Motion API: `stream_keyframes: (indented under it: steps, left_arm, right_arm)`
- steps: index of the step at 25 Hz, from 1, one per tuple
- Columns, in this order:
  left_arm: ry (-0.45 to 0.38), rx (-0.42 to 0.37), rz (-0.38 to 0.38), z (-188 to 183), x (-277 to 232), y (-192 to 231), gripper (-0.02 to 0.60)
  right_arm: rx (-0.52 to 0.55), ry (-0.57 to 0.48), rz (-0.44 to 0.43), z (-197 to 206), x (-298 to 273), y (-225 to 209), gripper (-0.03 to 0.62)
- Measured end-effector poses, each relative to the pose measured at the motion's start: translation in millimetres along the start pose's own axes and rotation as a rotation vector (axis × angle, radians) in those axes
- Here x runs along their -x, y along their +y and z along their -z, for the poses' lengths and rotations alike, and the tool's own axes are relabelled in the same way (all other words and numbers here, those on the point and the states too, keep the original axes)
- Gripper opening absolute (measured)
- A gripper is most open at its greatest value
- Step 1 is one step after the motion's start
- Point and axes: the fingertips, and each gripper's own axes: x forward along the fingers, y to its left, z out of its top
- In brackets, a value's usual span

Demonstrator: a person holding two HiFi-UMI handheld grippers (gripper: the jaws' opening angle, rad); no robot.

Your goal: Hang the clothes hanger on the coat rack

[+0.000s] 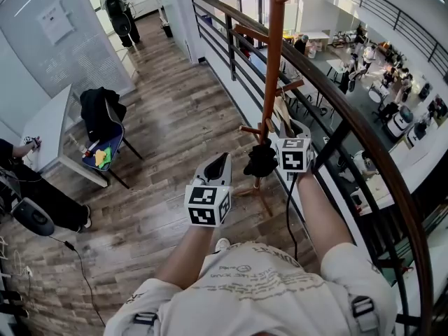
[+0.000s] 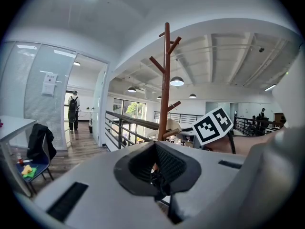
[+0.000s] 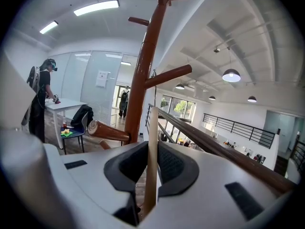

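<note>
One coat rack (image 1: 274, 61), one clothes hanger (image 3: 152, 128), one left gripper (image 2: 157, 170), one right gripper (image 3: 150, 168), one chair (image 1: 106, 148), one table (image 1: 51, 129)

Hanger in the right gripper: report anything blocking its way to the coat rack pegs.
Nothing visible does. The pale wooden hanger, clamped in the right gripper, faces the reddish-brown wooden coat rack across open air; the dark railing runs alongside.

coat rack (image 1: 274, 54) stands upright just beside the railing (image 1: 336, 103): a reddish-brown wooden pole, pegs angling up and out. the clothes hanger (image 3: 152, 137), pale wood, shows as a thin flat bar on edge, clamped in the right gripper (image 3: 151, 185), close by the pole and a low peg.
</note>
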Motion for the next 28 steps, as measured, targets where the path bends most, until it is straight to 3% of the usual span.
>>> stream_keyframes:
  steps: [18,28]
  left_arm:
    - [0.008,0.002,-0.009,6.6,4.6,5.6,0.003]
    - [0.017,0.002,0.021,5.5,-2.8,0.4,0.003]
  right_arm:
    - [0.007,0.009,-0.043,7.1,-11.7,16.6,0.058]
    - [-0.066,-0.131,-0.092,-15.0,11.8,13.3,0.092]
